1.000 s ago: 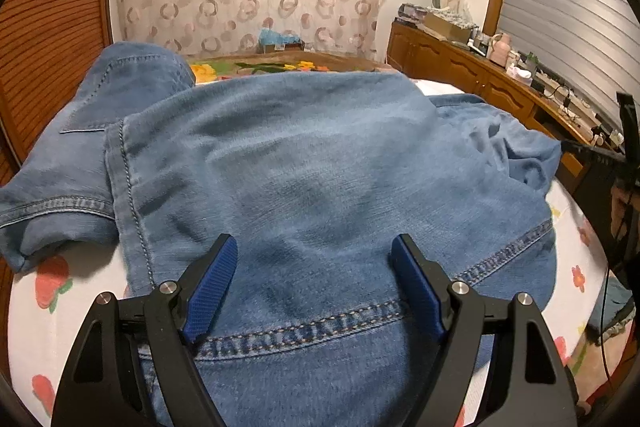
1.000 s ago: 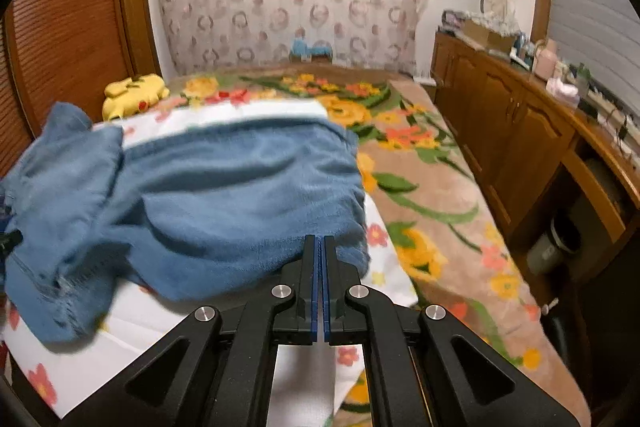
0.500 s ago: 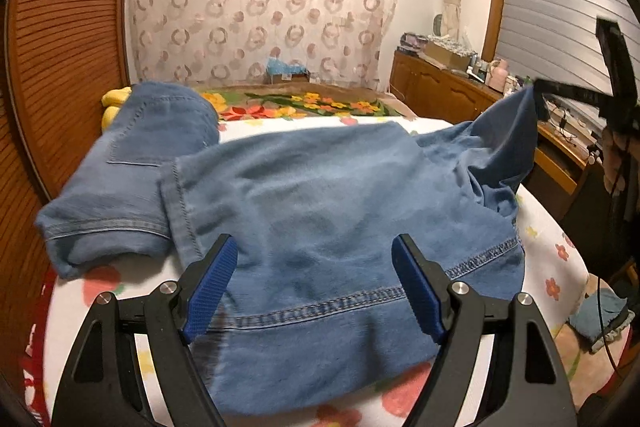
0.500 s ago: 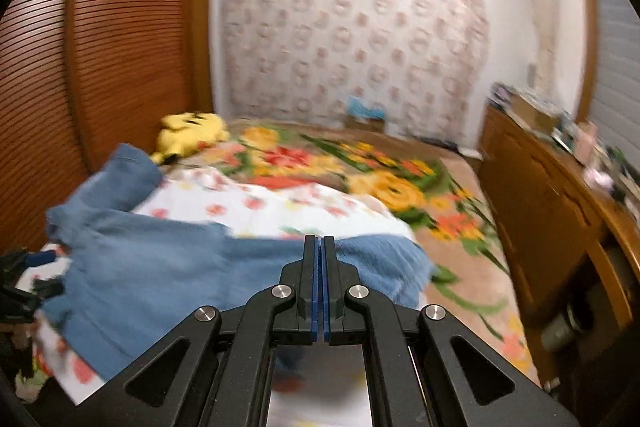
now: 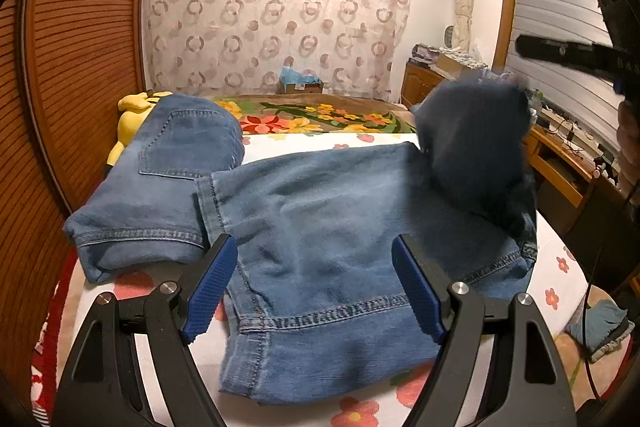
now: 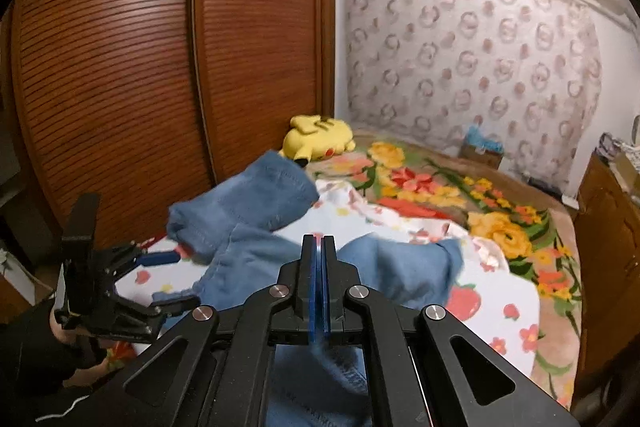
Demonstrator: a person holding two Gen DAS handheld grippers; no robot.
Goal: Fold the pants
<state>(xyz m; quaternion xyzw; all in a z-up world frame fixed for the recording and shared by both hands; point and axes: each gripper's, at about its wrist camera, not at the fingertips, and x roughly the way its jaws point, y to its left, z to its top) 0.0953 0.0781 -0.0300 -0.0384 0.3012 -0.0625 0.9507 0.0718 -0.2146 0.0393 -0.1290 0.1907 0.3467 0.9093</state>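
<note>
Blue jeans (image 5: 320,211) lie across the flowered sheet (image 5: 304,141), with the back-pocket part (image 5: 180,155) bunched at the left. My left gripper (image 5: 314,241) hovers open over the hem of the near leg, nothing between its blue pads. My right gripper (image 6: 316,241) is shut on a piece of the denim, which hangs below its pads (image 6: 320,371). In the left wrist view that lifted end (image 5: 472,147) stands dark and blurred above the right side of the jeans, under the right gripper's black body (image 5: 560,51). The right wrist view shows the jeans (image 6: 248,255) and the open left gripper (image 6: 168,279) at their near edge.
A yellow plush toy (image 6: 316,137) lies by the louvred wooden wardrobe doors (image 6: 120,67) at the left. A floral blanket (image 6: 460,195) covers the far bed. A wooden sideboard (image 5: 560,163) with clutter runs along the right. A person's hand (image 6: 76,339) holds the left gripper.
The right gripper has risen and swung left, lifting the jeans' right end off the bed. The left gripper has drawn back and up, so more of the jeans shows.
</note>
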